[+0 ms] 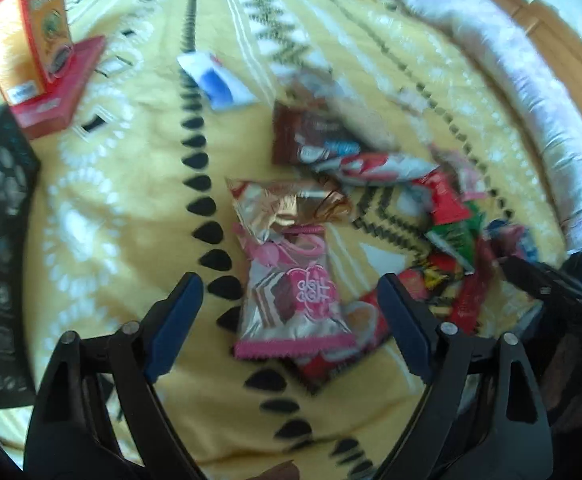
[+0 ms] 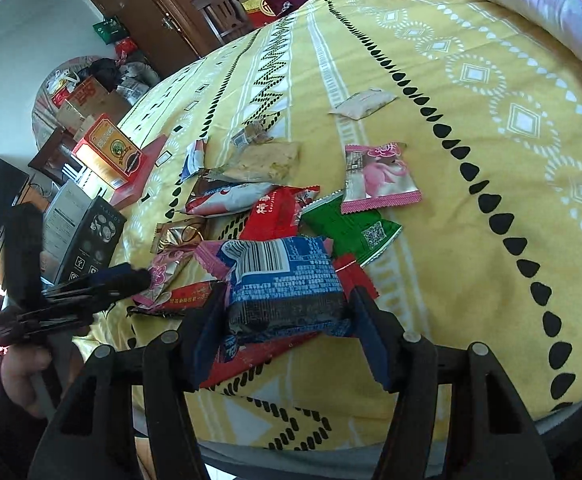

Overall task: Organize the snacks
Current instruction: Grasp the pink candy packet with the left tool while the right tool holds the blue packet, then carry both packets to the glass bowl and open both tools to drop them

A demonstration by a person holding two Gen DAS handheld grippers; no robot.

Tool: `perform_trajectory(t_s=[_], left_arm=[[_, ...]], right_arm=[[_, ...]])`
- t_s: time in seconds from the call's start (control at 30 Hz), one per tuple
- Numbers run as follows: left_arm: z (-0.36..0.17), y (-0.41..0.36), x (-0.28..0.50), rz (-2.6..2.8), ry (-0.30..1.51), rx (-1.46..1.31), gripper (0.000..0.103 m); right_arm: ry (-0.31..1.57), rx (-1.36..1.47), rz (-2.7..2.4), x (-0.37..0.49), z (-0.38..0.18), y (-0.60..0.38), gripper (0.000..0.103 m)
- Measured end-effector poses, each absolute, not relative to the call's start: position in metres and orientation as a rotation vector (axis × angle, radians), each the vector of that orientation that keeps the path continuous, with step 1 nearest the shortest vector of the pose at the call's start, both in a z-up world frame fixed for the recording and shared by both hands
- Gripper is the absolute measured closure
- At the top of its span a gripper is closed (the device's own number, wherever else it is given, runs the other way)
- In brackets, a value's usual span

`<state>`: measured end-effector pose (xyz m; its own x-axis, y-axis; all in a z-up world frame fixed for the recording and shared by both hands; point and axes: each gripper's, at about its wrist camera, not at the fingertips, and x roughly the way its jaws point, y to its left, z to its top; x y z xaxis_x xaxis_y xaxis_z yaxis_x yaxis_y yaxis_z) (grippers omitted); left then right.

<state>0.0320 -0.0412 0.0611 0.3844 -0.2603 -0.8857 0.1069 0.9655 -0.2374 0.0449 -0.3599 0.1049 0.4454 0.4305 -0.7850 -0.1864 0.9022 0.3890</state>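
Right claw [image 2: 287,320] grips blue snack packet [image 2: 283,276]; left claw [image 1: 291,328] open over pink packet [image 1: 295,300] mid-bed. Slick wrapper could slip free.

Left gripper [image 1: 291,316] jaws spread; right gripper [image 2: 287,316] jaws clamped.

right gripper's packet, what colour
Blue with a white barcode panel, black lower down; clearest in the right wrist view.
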Motion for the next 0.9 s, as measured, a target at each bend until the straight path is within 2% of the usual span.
perform_trajectory(t_s=[0.07, 0.1, 0.2, 0.33, 0.37, 0.4, 0.6, 0.67, 0.73, 0.8, 0.83, 0.9], left_arm=[[0.052, -0.04, 0.033, -0.197, 1.158, -0.12, 0.034], [0.052, -0.037, 0.032, -0.174, 1.145, -0.102, 0.047], [0.055, -0.026, 0.028, -0.172, 1.129, -0.111, 0.054], [0.059, -0.009, 0.017, -0.158, 1.104, -0.122, 0.053], [0.056, -0.005, 0.015, -0.155, 1.103, -0.137, 0.052], [0.054, -0.002, 0.015, -0.158, 1.102, -0.15, 0.046], [0.053, -0.01, 0.02, -0.151, 1.074, -0.135, 0.037], [0.052, -0.012, 0.021, -0.149, 1.071, -0.109, 0.039], [0.052, -0.011, 0.02, -0.148, 1.071, -0.099, 0.053], [0.056, -0.007, 0.017, -0.152, 1.068, -0.107, 0.056], [0.06, -0.005, 0.014, -0.15, 1.06, -0.111, 0.064], [0.074, 0.001, 0.009, -0.155, 1.026, -0.132, 0.066]], right_arm=[[1.049, 0.267, 0.389, 0.045, 0.102, -0.362, 0.036], [1.053, 0.269, 0.394, 0.045, 0.1, -0.361, 0.036], [1.054, 0.245, 0.402, 0.043, 0.097, -0.358, 0.036], [1.055, 0.237, 0.407, 0.043, 0.094, -0.353, 0.036], [1.052, 0.226, 0.407, 0.043, 0.094, -0.352, 0.035], [1.051, 0.214, 0.408, 0.043, 0.094, -0.349, 0.035], [1.065, 0.112, 0.404, 0.042, 0.09, -0.336, 0.028], [1.068, 0.078, 0.398, 0.042, 0.089, -0.332, 0.029], [1.068, 0.034, 0.38, 0.042, 0.087, -0.329, 0.035], [1.06, 0.024, 0.372, 0.041, 0.088, -0.328, 0.042], [1.053, 0.028, 0.372, 0.04, 0.09, -0.328, 0.043], [1.035, 0.033, 0.375, 0.039, 0.096, -0.329, 0.045]])
